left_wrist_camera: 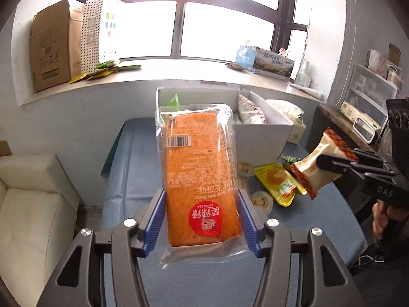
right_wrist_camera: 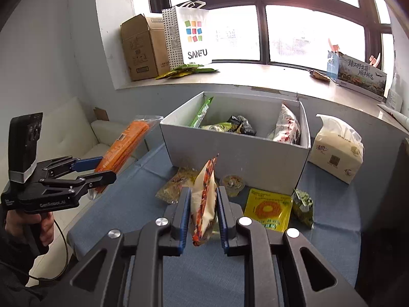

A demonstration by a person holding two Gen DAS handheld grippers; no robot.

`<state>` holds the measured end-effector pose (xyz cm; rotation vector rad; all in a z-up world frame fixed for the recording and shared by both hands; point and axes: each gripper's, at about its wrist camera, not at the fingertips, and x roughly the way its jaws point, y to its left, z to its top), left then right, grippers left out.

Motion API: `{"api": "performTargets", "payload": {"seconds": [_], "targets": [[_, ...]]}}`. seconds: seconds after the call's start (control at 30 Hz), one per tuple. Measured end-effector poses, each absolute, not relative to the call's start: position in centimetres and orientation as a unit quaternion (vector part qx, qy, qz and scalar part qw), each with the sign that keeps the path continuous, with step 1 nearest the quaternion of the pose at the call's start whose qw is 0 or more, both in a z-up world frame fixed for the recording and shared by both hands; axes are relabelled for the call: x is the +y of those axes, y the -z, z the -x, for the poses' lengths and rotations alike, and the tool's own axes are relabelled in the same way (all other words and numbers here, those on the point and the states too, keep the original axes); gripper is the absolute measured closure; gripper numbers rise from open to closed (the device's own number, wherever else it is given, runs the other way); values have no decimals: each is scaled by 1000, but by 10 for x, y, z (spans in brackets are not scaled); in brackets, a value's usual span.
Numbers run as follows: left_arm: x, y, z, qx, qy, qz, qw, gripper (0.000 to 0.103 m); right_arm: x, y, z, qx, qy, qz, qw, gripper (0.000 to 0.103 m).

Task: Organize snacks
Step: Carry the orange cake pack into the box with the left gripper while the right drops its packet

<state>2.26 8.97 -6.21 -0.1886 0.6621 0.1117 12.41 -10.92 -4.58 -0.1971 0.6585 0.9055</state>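
Note:
My left gripper is shut on a long orange cake packet in clear wrap and holds it in the air above the blue table, in front of the white box. In the right wrist view, that gripper and the orange packet hang left of the white box. My right gripper is shut on a cream packet with red-orange edges, held upright just before the box. The left wrist view shows the cream packet at the right.
Loose on the blue table in front of the box lie a yellow packet, a green packet, a jelly cup and a clear packet. A tissue pack stands right of the box. A white sofa is at the left.

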Motion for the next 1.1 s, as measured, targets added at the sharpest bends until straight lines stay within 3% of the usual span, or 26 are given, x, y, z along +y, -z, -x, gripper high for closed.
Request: {"api": "performTargets", "payload": {"seconds": [0.3, 0.57, 0.63, 0.67, 0.7, 0.73, 0.77, 0.9, 1.1], "targets": [[97, 14, -148, 293, 0, 141, 946, 44, -69, 7, -235, 320, -415, 36, 851, 82], [119, 38, -251, 328, -3, 163, 931, 44, -35, 16, -336, 365, -367, -1, 855, 82], [119, 47, -261, 345, 3, 157, 925, 41, -31, 16, -344, 367, -364, 2, 856, 81], [120, 53, -267, 362, 3, 157, 919, 29, -28, 17, -347, 374, -364, 0, 853, 79], [122, 57, -268, 373, -4, 160, 914, 11, -26, 19, -351, 387, -359, -1, 849, 51], [125, 60, -266, 372, -13, 165, 913, 5, -26, 22, -356, 397, -350, -4, 849, 4], [128, 61, -260, 362, -20, 174, 916, 0, -29, 22, -357, 395, -344, -11, 852, 0], [134, 67, -247, 371, -16, 198, 907, 0, -41, 23, -359, 383, -340, -38, 858, 0], [121, 59, -218, 362, -34, 148, 920, 0, -52, 18, -341, 366, -347, -29, 863, 0]]}}
